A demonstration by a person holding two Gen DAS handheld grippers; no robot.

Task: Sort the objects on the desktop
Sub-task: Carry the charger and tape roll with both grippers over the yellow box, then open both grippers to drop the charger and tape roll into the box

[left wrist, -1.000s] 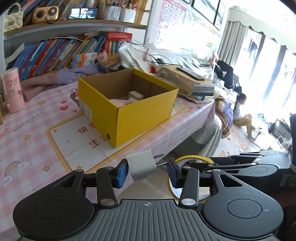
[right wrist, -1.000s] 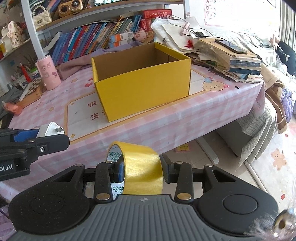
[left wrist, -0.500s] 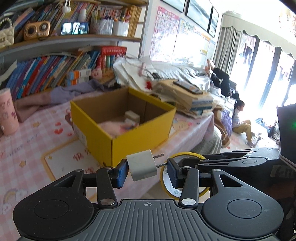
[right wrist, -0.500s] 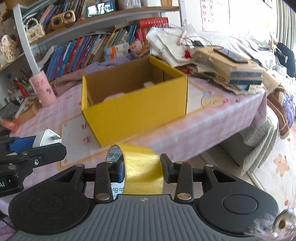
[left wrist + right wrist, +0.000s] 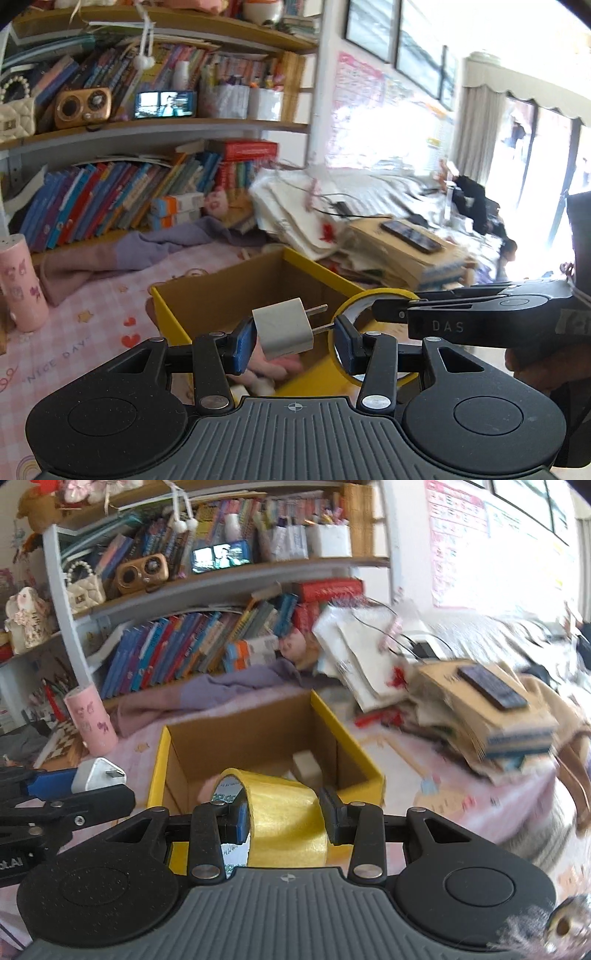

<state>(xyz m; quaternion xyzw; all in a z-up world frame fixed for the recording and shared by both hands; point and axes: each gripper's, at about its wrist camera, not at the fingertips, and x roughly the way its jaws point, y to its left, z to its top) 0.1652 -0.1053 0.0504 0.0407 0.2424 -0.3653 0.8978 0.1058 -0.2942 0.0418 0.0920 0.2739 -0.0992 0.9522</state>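
Note:
My left gripper (image 5: pixel 293 341) is shut on a white plug charger (image 5: pixel 282 328): its body rests on the left blue pad and its prongs point at the right pad. It hangs over the near edge of the open yellow box (image 5: pixel 168 314). My right gripper (image 5: pixel 282 812) is shut on a roll of yellow tape (image 5: pixel 288 812), also above the near side of the yellow box (image 5: pixel 364 755). Inside the box lie a white block (image 5: pixel 306 768) and something pink (image 5: pixel 207 786). Each gripper shows in the other's view: the right gripper (image 5: pixel 480 317) with the tape ring (image 5: pixel 380 293), and the left gripper (image 5: pixel 55 788) with the charger (image 5: pixel 98 777).
A pink cup (image 5: pixel 90 720) stands left of the box on the pink checked tablecloth (image 5: pixel 74 354). Purple cloth (image 5: pixel 229 686) lies behind it. A tilted pile of papers with a phone (image 5: pixel 491 688) on top sits to the right. Bookshelves (image 5: pixel 110 206) close off the back.
Both grippers have travelled forward and upward from off the table's front edge to above the yellow box, still carrying the charger and the tape. Their grips look unchanged.

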